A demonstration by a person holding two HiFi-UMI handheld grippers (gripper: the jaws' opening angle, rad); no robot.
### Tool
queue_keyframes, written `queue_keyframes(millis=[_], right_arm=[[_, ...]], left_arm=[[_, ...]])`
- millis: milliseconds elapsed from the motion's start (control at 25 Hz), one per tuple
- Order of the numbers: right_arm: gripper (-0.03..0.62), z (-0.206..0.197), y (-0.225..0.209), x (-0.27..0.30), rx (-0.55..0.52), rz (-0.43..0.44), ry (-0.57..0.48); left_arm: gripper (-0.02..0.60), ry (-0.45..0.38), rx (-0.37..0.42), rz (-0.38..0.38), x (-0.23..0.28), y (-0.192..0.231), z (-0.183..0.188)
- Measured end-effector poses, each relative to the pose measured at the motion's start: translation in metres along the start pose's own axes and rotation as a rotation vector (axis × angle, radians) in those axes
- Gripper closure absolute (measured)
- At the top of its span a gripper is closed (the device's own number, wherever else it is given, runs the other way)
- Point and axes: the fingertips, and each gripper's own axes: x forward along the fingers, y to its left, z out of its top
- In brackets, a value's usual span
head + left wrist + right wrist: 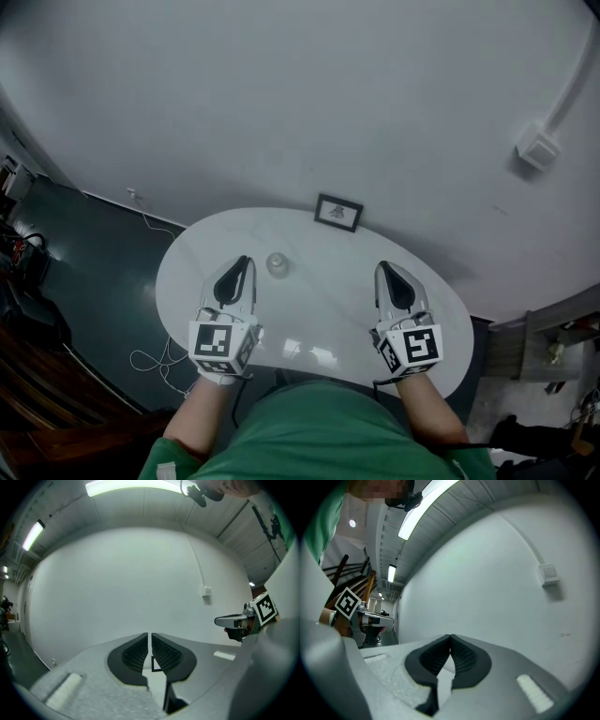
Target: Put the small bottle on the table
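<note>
A small clear bottle (277, 264) stands upright on the white oval table (319, 300), just right of my left gripper's tip. My left gripper (242, 265) lies low over the table's left half, shut and empty; in the left gripper view its jaws (150, 637) meet with only a sliver between them. My right gripper (384, 272) hovers over the table's right half, shut with nothing held; the right gripper view shows its tips (450, 638) touching. The bottle is in neither gripper view.
A small black picture frame (338, 212) stands at the table's far edge against the white wall. A wall box with a conduit (537, 148) is up on the right. White cables (155, 361) trail on the dark floor at left.
</note>
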Motion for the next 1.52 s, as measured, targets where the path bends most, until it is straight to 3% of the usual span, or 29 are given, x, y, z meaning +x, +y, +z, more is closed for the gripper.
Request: queue_keyframes(millis=[600,1520], right_arm=[[0.596,-0.014,-0.001,0.009,0.018,-0.019,0.033],[0.596,-0.017,0.003,0.008,0.012,-0.052,0.046]], left_arm=[[0.549,0.035,-0.063,0.035,0.005,0.019,-0.02],[0.549,0.059,-0.06,0.009,0.004,0.028,-0.036]])
